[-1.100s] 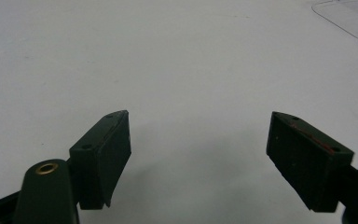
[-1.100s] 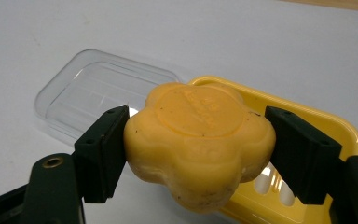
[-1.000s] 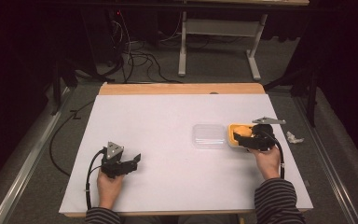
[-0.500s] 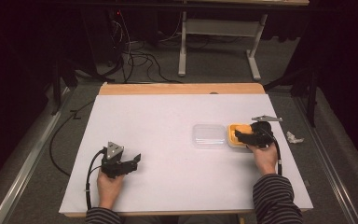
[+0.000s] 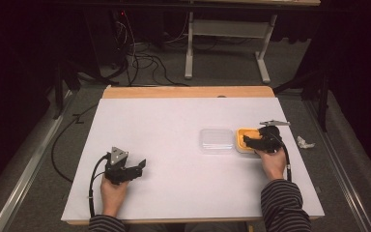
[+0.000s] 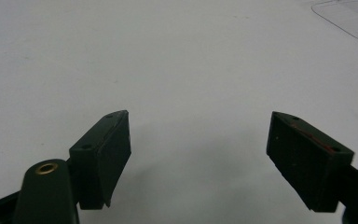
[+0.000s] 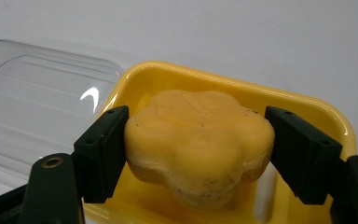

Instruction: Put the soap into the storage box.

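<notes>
A yellow flower-shaped soap (image 7: pixel 198 140) sits between the pads of my right gripper (image 7: pixel 198 116), which is shut on it. The soap hangs low inside a yellow dish (image 7: pixel 242 88); I cannot tell whether it touches the bottom. In the high view the right gripper (image 5: pixel 253 141) is over the dish (image 5: pixel 243 133) at the table's right side. A clear plastic lid (image 5: pixel 216 140) lies flat just left of the dish. My left gripper (image 5: pixel 137 166) rests near the front left, open, with nothing between its jaws (image 6: pixel 198 140).
The white tabletop (image 5: pixel 174 121) has a wooden strip (image 5: pixel 188 92) along its far edge. A crumpled white scrap (image 5: pixel 304 142) lies past the right gripper near the table's right edge. Cables and a metal frame stand on the floor beyond. A corner of the lid (image 6: pixel 349 16) shows in the left gripper view.
My right gripper has moved a little away from the person and down with the soap, settling over the yellow dish. The left gripper has stayed still.
</notes>
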{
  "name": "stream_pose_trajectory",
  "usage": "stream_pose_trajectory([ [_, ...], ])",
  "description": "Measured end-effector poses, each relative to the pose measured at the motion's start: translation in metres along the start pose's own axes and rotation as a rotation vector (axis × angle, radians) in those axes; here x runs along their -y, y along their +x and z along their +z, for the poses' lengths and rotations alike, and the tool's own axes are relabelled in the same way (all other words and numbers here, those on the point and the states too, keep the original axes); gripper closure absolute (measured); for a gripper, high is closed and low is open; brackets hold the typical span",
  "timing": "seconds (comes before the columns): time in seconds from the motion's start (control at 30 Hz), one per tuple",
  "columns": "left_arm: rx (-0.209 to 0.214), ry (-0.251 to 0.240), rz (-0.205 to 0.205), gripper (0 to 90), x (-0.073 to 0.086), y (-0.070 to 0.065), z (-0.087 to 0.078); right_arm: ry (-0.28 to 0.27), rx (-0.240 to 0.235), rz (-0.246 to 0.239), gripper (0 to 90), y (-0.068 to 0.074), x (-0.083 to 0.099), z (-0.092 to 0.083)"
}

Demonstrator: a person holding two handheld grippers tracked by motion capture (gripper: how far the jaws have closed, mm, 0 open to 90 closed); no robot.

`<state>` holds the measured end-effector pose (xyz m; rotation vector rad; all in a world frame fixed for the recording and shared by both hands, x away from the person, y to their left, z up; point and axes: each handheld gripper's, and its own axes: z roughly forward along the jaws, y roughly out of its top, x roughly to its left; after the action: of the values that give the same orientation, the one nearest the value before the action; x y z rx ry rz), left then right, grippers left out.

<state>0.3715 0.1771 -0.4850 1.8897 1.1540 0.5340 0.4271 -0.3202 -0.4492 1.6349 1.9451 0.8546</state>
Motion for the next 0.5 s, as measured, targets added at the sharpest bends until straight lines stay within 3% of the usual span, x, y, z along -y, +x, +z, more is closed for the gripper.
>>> stream_pose_trajectory([
  [0.13, -0.001, -0.003, -0.003, 22.3, 0.0001, -0.0003, 0.0000, 0.000, -0.001, 0.000, 25.4, -0.0011, 0.0004, 0.0005],
  [0.33, -0.003, -0.003, -0.001, 22.3, 0.0001, -0.0004, 0.0000, 0.044, -0.008, 0.031, 25.0, -0.0056, 0.0031, 0.0046],
  [0.5, -0.004, -0.003, -0.001, 22.2, 0.0001, -0.0005, -0.0001, 0.036, 0.005, 0.010, 24.7, -0.0024, 0.0027, 0.0039],
])
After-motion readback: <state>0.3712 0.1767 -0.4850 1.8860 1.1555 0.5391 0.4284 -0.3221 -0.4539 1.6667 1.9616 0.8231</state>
